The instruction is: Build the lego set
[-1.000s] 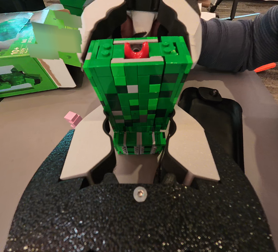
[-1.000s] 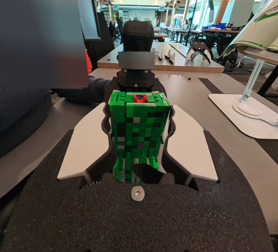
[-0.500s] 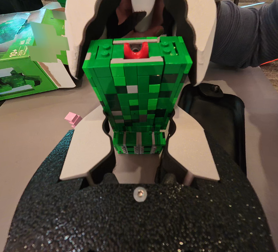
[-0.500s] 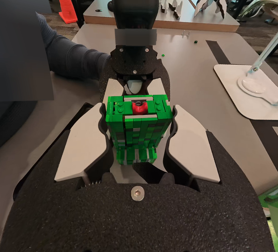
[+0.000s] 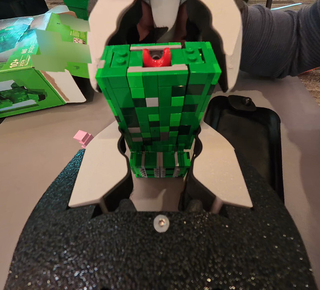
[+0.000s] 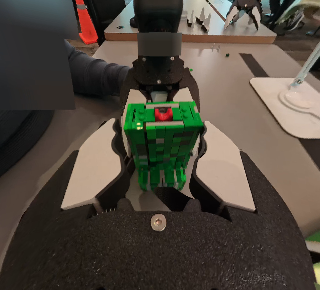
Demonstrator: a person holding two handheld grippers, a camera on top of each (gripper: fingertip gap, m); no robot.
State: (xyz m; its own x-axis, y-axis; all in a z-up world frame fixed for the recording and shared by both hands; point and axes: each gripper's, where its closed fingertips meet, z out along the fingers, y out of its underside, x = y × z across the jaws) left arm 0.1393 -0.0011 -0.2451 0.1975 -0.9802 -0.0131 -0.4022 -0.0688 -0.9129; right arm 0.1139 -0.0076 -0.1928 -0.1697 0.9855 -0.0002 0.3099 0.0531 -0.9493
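Observation:
A tall green pixel-patterned lego figure body [image 5: 155, 108] stands upright on the grey table [image 5: 43, 151], with short legs at the bottom and a red piece [image 5: 156, 58] sunk into its top. My left gripper [image 5: 159, 136] is shut on its lower body, just above the legs. My right gripper [image 6: 159, 125] faces it from the other side and from above. Its fingers [image 5: 110, 22] straddle the figure's upper part, slightly apart from it. The figure [image 6: 162, 143] shows tilted and blurred in the right wrist view.
An opened green set box [image 5: 34, 82] lies at the left. A small pink lego piece [image 5: 83, 138] lies by my left finger. A black tray [image 5: 242, 134] sits at the right. A white lamp base [image 6: 294, 105] and tiny green pieces [image 6: 227, 54] lie farther off. The gap from one gripper's tips to the other's is roughly 5 cm.
My right gripper has risen and tipped downward over the figure's top, and its fingers have loosened. The left gripper and the figure have stayed put.

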